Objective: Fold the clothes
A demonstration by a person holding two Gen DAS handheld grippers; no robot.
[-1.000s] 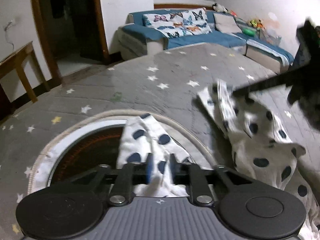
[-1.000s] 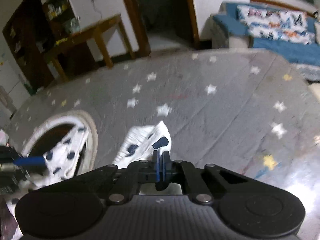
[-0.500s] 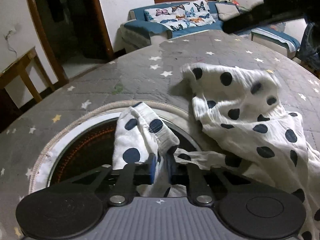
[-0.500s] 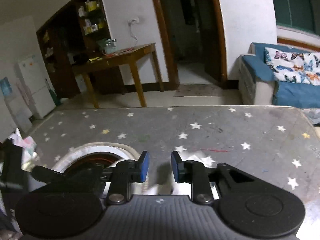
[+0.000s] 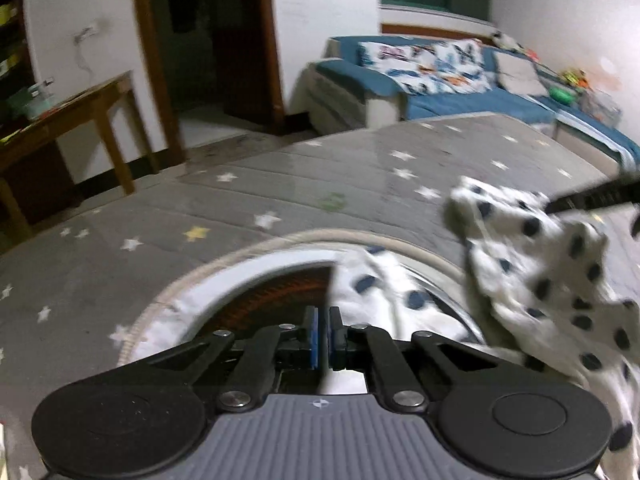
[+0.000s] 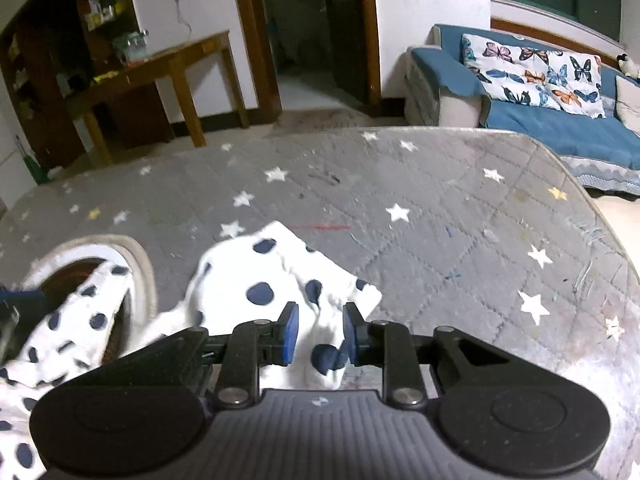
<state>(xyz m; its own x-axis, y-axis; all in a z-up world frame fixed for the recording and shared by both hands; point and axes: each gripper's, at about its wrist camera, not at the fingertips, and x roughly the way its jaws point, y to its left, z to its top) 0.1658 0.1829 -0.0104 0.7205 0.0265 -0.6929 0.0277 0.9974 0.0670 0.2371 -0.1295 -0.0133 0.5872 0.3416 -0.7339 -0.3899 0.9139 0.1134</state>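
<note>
A white garment with dark blue polka dots (image 5: 552, 264) lies across the grey star-patterned table (image 5: 360, 184) and over a round opening. My left gripper (image 5: 322, 338) is shut on an edge of the garment above the opening. My right gripper (image 6: 318, 334) is open, its blue pads either side of a bunched fold of the garment (image 6: 280, 276), which rests on the table (image 6: 440, 216). The right gripper's finger (image 5: 592, 196) reaches in from the right edge of the left wrist view.
A round opening with a pale rim (image 5: 256, 256) sits in the table at the near left, also seen in the right wrist view (image 6: 136, 264). Beyond the table are a blue sofa (image 6: 540, 116), a wooden side table (image 6: 160, 68) and a dark doorway (image 5: 224, 40).
My right gripper has come down from high above the table to the garment's far end, with its pads wider apart. The garment has dropped onto the table. The left gripper has closed tighter on its edge.
</note>
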